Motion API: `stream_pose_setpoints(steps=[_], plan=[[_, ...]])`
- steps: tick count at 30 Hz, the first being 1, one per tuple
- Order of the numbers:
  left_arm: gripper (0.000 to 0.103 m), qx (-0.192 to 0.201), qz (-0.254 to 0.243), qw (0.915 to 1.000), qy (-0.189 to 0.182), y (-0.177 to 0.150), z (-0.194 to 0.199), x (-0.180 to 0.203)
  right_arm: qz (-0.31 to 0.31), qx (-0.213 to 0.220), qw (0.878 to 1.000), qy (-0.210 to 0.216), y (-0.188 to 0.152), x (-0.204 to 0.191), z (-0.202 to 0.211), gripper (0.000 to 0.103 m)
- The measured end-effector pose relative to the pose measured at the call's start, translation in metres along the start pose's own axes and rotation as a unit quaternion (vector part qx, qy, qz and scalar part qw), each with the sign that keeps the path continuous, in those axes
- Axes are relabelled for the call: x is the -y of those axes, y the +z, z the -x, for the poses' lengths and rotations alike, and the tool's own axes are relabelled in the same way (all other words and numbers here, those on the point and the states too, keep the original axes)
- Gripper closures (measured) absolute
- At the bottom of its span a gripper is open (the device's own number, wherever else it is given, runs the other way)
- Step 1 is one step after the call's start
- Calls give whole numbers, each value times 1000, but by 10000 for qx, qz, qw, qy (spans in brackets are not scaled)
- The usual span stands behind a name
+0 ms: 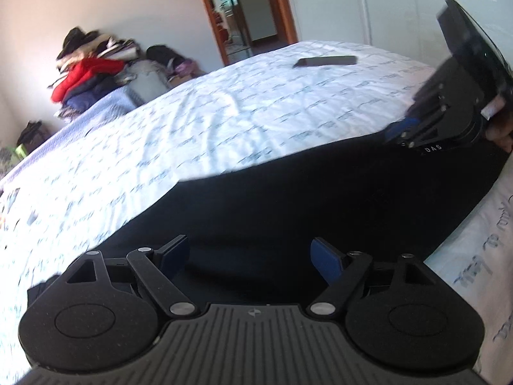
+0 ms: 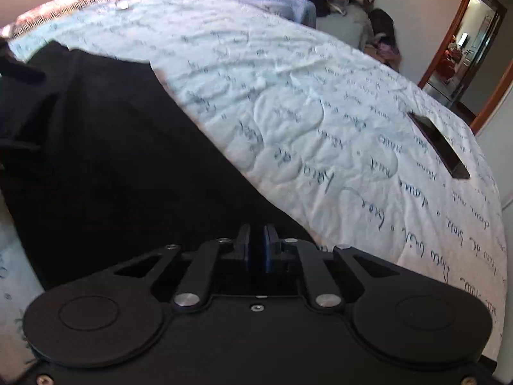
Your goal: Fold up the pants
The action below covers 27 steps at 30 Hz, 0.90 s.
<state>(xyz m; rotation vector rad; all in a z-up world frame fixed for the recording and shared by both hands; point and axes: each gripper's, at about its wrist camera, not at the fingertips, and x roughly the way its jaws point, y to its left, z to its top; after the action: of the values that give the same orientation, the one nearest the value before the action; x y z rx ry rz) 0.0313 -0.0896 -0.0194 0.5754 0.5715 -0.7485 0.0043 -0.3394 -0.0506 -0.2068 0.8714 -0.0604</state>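
Observation:
Black pants (image 1: 304, 192) lie spread on the white bedspread (image 1: 192, 122). My left gripper (image 1: 250, 256) is open, its blue-padded fingers wide apart just above the near end of the pants. My right gripper (image 1: 404, 131) shows at the far right end of the pants in the left wrist view. In the right wrist view the right gripper (image 2: 256, 247) is shut, its pads nearly together on the edge of the black pants (image 2: 112, 160); the fabric between the pads is hard to make out.
A black phone (image 1: 325, 61) lies on the bed's far side, also seen in the right wrist view (image 2: 439, 144). A pile of clothes (image 1: 89, 67) sits beyond the bed by the wall. A wooden doorway (image 1: 243, 9) stands behind.

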Motion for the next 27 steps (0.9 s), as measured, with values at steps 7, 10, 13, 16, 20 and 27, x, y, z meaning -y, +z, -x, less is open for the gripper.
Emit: stream_pose_setpoints(steps=[7,10,13,16,20,27], plan=[[18,-575,990,9893,900,-48,35,-87,-319,843,9930,757,53,-50,20,92],[17,-755,1463,9734,1591,-65,50,-124,92,882,9864,1387,82,-96,2,92],[15,-845,1811,9553,2181,-77,62,-155,665,600,9827,1621,100,-142,-32,86],[15,-980,1973,9379,2679,-88,73,-180,930,765,9916,468,112,-169,-30,83],[13,-1087,2338,9227,2867,-105,86,-209,1404,1754,9686,1062,127,-219,28,82],[14,-1194,3256,8925,2886,-133,103,-248,2757,2145,9208,1737,138,-348,30,82]])
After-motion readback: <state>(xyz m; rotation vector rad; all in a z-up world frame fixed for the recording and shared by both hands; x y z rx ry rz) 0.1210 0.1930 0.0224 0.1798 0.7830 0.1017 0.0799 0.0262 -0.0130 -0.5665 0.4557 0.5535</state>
